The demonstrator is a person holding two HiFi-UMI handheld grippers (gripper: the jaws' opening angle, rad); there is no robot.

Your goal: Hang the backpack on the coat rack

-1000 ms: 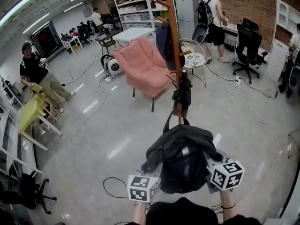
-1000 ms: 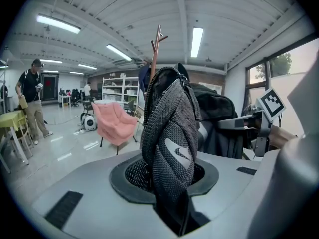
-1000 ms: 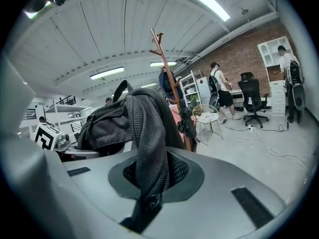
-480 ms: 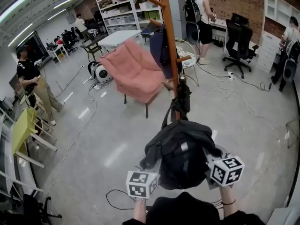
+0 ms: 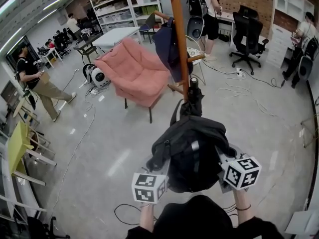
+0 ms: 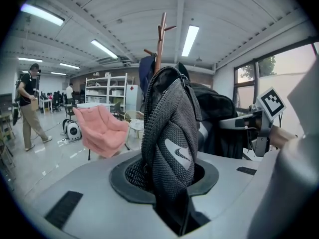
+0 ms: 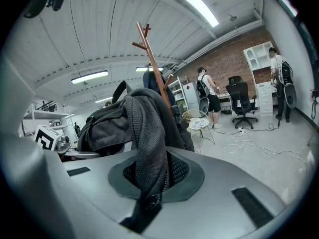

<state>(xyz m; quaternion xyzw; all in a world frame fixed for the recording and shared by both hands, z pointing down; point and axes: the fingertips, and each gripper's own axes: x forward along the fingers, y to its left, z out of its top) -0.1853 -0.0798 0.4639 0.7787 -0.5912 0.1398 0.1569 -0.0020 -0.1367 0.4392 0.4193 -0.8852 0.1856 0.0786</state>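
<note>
A black backpack (image 5: 192,156) hangs between my two grippers, just short of the wooden coat rack (image 5: 179,49). My left gripper (image 5: 159,172) is shut on a grey mesh shoulder strap (image 6: 172,143) with a white logo. My right gripper (image 5: 223,166) is shut on the other mesh strap (image 7: 149,148). The backpack's top handle loop (image 5: 175,114) points toward the pole. The rack carries a dark blue garment (image 5: 167,44) and a black bundle (image 5: 192,101) lower down. Its bare upper pegs show in the left gripper view (image 6: 160,31) and the right gripper view (image 7: 144,36).
A pink armchair (image 5: 132,71) stands left of the rack, with a round wire-frame table (image 5: 195,54) behind the pole. Cables (image 5: 249,96) trail on the floor at the right. One person (image 5: 35,78) walks at the left and another (image 5: 204,9) stands at the back near an office chair (image 5: 246,31).
Both grippers have carried the backpack forward, so the coat rack now stands closer and larger. The person at the left has walked on.
</note>
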